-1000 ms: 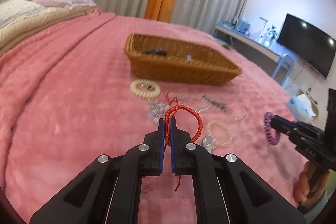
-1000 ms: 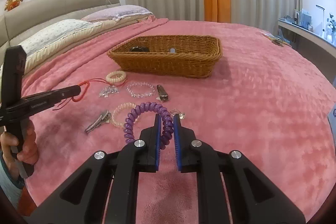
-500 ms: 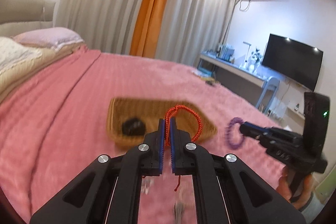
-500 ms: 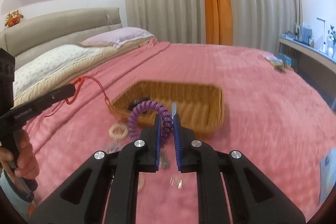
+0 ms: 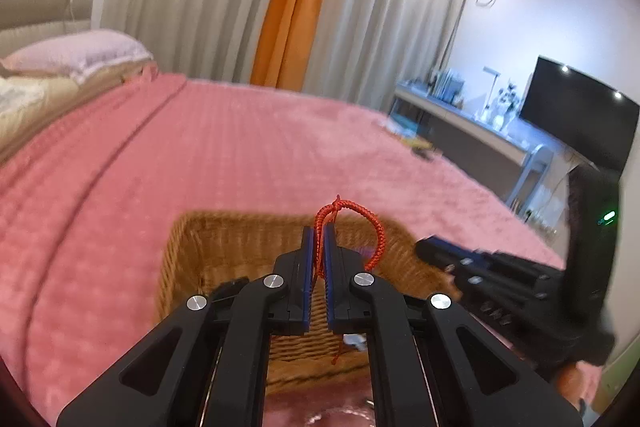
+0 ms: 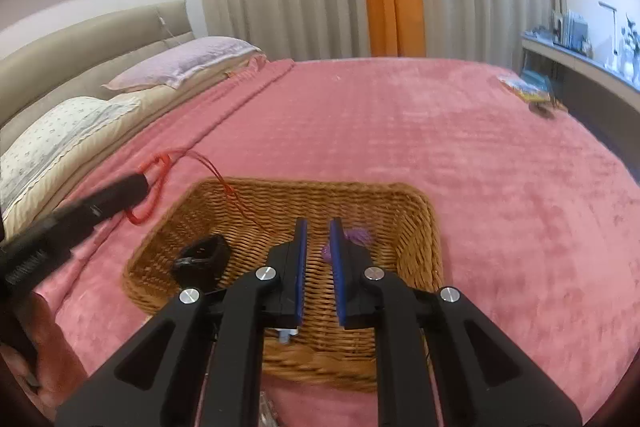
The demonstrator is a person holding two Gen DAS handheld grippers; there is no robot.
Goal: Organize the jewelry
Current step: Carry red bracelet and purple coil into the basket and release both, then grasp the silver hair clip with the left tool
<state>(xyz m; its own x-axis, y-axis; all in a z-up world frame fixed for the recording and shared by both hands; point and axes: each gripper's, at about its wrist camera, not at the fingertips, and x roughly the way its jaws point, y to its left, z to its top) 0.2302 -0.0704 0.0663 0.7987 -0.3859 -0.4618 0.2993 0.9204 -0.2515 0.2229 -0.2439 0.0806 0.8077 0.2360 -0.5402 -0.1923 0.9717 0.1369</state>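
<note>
My left gripper [image 5: 319, 231] is shut on a red braided cord bracelet [image 5: 372, 227], whose loop stands above the fingertips over the wicker basket [image 5: 176, 267]. In the right wrist view the left gripper [image 6: 140, 185] comes in from the left with the red cord bracelet [image 6: 160, 167] trailing over the basket's near left corner. My right gripper [image 6: 318, 227] hovers over the wicker basket [image 6: 420, 203], shut on a purple coil bracelet [image 6: 356, 237]. Only a small part of the coil shows behind the right finger. The right gripper [image 5: 422, 247] reaches in from the right in the left wrist view.
A black clip [image 6: 204, 255] and a small pale piece [image 6: 286, 335] lie inside the basket. The pink blanket [image 6: 480, 167] covers the bed, with pillows [image 6: 180, 63] at the left. Small items [image 6: 528, 91] lie at the far right edge, a desk [image 5: 460, 119] and TV [image 5: 580, 107] beyond.
Both grippers have travelled forward and up from the loose jewelry to above the basket, each still carrying its bracelet. The purple coil has swung down from above the right jaws to behind the right finger.
</note>
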